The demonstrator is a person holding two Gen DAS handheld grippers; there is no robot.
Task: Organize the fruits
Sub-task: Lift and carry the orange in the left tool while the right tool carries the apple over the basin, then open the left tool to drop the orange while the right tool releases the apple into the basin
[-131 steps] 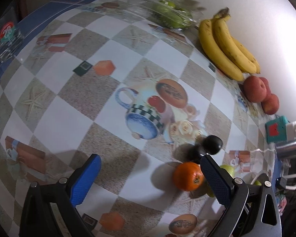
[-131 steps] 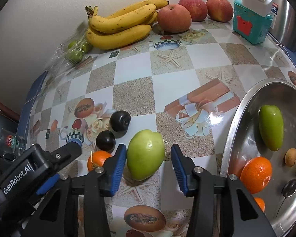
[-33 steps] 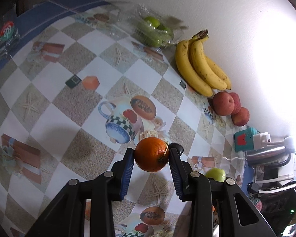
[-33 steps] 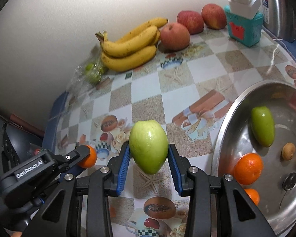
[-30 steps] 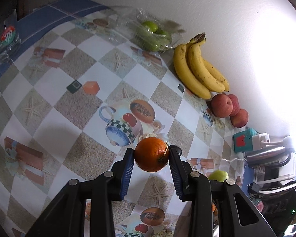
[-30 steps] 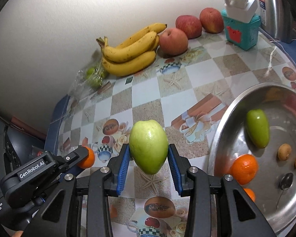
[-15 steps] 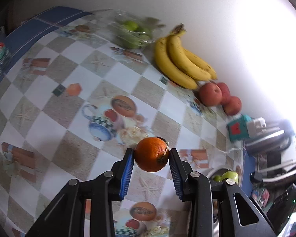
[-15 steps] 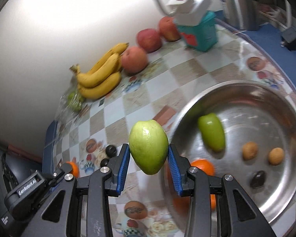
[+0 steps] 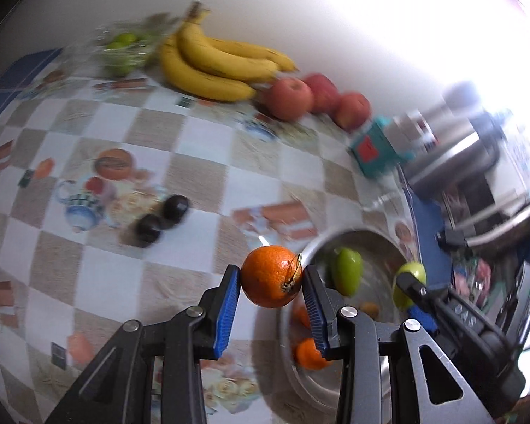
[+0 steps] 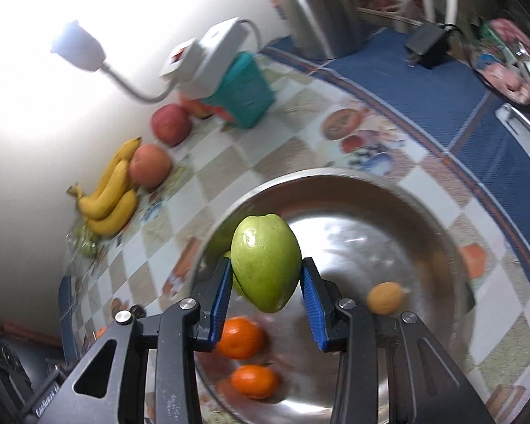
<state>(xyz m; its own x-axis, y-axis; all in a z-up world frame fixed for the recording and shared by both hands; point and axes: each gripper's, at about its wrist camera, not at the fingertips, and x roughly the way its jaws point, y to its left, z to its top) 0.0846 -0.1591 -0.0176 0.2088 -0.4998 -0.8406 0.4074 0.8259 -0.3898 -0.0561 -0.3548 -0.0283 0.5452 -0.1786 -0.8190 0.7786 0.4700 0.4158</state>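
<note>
Ideally, lowering before releasing, the right gripper (image 10: pixel 265 288) is clamping a pointed green fruit (image 10: pixel 265 261) above the round steel bowl (image 10: pixel 424 212), while the left gripper (image 9: pixel 271 291), at nine o'clock, is gripping a round orange mandarin (image 9: pixel 271 276).

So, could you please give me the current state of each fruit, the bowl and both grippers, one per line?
Left gripper: shut on the orange.
Orange: held in the air beside the bowl's rim.
Right gripper: shut on the green mango.
Green mango: held above the bowl.
Metal bowl: holds two oranges, another green fruit and a small tan fruit.
Two dark plums: on the tablecloth.
Bananas: by the wall.
Apples: by the wall.
</note>
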